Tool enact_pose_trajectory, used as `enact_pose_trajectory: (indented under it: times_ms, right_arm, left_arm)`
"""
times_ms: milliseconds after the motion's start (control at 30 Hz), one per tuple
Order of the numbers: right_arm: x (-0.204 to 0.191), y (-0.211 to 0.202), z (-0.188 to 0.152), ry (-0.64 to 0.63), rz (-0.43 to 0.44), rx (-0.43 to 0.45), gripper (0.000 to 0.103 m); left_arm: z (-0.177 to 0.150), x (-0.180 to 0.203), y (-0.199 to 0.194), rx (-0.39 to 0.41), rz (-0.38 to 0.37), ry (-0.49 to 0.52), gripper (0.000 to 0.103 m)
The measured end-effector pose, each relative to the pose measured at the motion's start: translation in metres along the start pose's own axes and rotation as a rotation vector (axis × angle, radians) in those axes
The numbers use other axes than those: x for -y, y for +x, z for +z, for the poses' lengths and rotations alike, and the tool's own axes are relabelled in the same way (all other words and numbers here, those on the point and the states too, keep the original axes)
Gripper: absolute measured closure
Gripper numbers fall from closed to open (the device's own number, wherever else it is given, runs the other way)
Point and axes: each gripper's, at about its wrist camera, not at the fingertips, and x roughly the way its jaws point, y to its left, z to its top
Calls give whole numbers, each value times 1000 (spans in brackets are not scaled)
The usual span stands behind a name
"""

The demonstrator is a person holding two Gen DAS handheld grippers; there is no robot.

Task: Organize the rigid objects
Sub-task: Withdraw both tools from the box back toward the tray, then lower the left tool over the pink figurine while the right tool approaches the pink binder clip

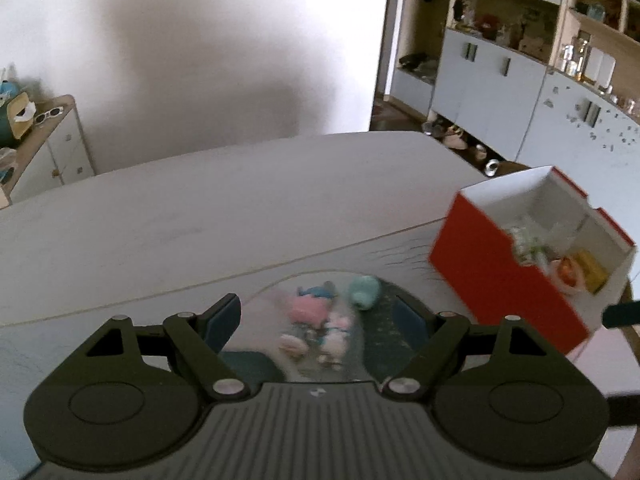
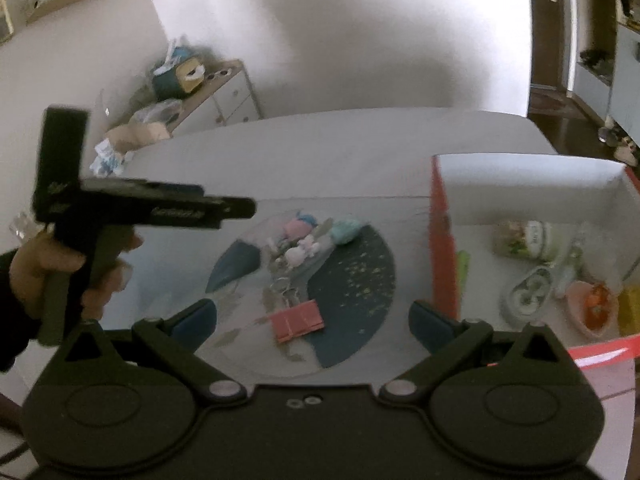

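A round plate (image 2: 360, 280) with dark teal patches lies on the pale table. On it sit a pink and blue toy (image 2: 296, 226), a teal piece (image 2: 346, 230), small white figures (image 2: 300, 254) and a flat pink piece (image 2: 298, 320). My right gripper (image 2: 314, 314) hovers open over the plate's near side, nothing between its fingers. My left gripper (image 1: 314, 312) is open above the pink toy (image 1: 310, 308) and teal piece (image 1: 364, 290), not touching them. The right wrist view shows the left gripper (image 2: 240, 208) from the side, held by a hand (image 2: 52, 264).
A red box (image 1: 508, 280) with white inside stands right of the plate, holding a jar (image 2: 524, 236), a pink dish (image 2: 592, 308) and other bits. A low cabinet (image 1: 60, 148) stands far left beyond the table; shelving (image 1: 520, 60) at the back right.
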Motion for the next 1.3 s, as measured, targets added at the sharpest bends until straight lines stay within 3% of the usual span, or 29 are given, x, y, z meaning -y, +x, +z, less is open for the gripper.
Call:
enact_pose_trajectory:
  times_ms: [367, 533, 767, 900, 1000, 1100, 1300]
  right_arm:
    - [-30, 57, -15, -137, -25, -96, 6]
    - [-28, 76, -18, -141, -37, -114, 16]
    - [-24, 97, -16, -152, -41, -139, 22]
    - [-24, 106, -16, -173, -45, -145, 31]
    - [-23, 112, -15, -189, -47, -154, 37]
    - [-22, 118, -16, -199, -49, -167, 43]
    - [-26, 127, -18, -232, -46, -178, 51]
  left_arm:
    - [-19, -31, 55, -96, 17, -34, 20]
    - [-20, -36, 71, -109, 6, -35, 20]
    - [-17, -35, 91, -119, -33, -47, 20]
    - [-15, -34, 103, -115, -26, -25, 20]
    - [-14, -34, 105, -103, -61, -25, 20]
    - [-15, -27, 109, -101, -59, 7, 20]
    - [-17, -30, 118, -119, -54, -30, 20]
